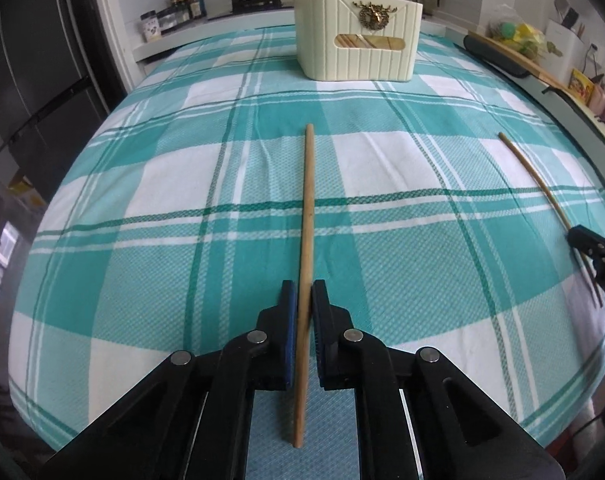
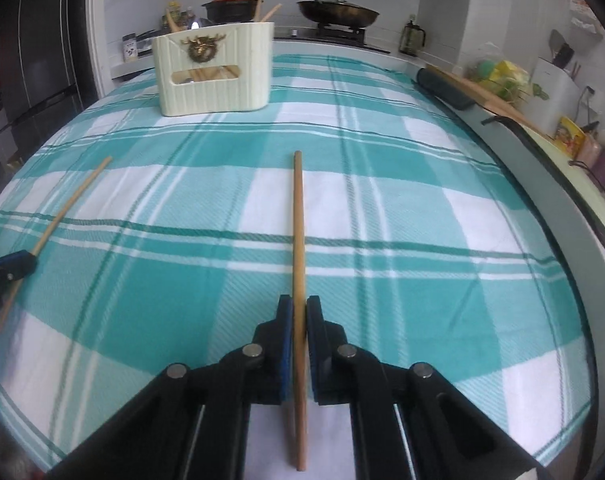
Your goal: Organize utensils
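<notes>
With each black gripper (image 1: pixel 302 300) (image 2: pixel 299 316) clamped on a thin wooden chopstick (image 1: pixel 307 216) (image 2: pixel 298 224), both should lift level toward the cream ribbed caddy (image 1: pixel 358 40) at upper centre.

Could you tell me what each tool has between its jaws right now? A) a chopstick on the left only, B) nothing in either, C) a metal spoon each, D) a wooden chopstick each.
D: the left tool is shut on one chopstick, and the right tool is shut on the other chopstick, both over the checked cloth.
</notes>
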{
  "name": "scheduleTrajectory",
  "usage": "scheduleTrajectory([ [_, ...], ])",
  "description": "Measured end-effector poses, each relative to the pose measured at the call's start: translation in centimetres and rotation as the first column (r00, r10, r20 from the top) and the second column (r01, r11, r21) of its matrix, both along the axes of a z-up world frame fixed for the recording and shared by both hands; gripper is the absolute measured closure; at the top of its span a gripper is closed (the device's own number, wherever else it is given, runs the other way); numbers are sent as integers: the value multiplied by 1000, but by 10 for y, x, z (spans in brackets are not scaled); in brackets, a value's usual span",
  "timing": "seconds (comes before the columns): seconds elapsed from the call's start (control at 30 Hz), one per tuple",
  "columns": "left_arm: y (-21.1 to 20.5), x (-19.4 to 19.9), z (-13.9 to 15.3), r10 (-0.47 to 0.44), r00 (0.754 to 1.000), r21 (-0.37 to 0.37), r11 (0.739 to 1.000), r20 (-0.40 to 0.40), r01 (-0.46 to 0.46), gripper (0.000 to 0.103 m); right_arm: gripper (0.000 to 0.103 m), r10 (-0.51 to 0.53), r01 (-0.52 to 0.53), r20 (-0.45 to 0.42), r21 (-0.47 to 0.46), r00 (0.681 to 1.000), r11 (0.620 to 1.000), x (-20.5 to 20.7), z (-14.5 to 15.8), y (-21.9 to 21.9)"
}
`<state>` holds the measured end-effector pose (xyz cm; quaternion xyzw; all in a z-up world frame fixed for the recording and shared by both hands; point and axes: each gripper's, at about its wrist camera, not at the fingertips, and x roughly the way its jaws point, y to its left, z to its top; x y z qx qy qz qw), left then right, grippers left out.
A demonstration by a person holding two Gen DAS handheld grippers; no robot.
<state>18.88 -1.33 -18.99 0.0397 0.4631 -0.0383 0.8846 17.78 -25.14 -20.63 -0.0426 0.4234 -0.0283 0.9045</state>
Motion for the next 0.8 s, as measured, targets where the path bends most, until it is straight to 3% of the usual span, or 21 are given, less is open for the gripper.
scheduleTrajectory([
  [0.07,7,-1,1,-5,1000,-24,1000,-6,5,56,94,-11,11,13,8,1000,1000,-11,1,-10],
  [0.1,9,-1,2,-10,1000,-37,999,-8,9,31,80,-14,14,21,12,1000,1000,-15,2,-14],
  [0.13,11,-1,3,-16,1000,-50,999,0,16,26,67,-15,15,27,17,1000,1000,-17,3,-17],
  [0.17,12,-1,4,-25,1000,-57,998,4,25,26,42,-20,19,42,29,999,999,-21,5,-20],
  [0.2,11,0,5,-41,999,-61,997,-1,41,25,38,-24,21,66,47,998,999,-24,8,-22],
  [0.3,5,5,2,-76,997,-47,996,-7,75,19,38,-7,2,87,65,996,998,-23,12,-25],
  [0.47,-3,18,-8,-67,997,-16,998,-24,67,16,38,46,-50,51,70,998,996,-10,4,-19],
  [0.63,0,25,-13,-60,998,-5,998,-35,60,1,37,26,-27,17,64,1000,998,1,-5,-18],
  [0.8,2,26,-15,-60,998,-24,998,-26,60,1,31,30,-32,28,60,999,998,2,-8,-18],
])
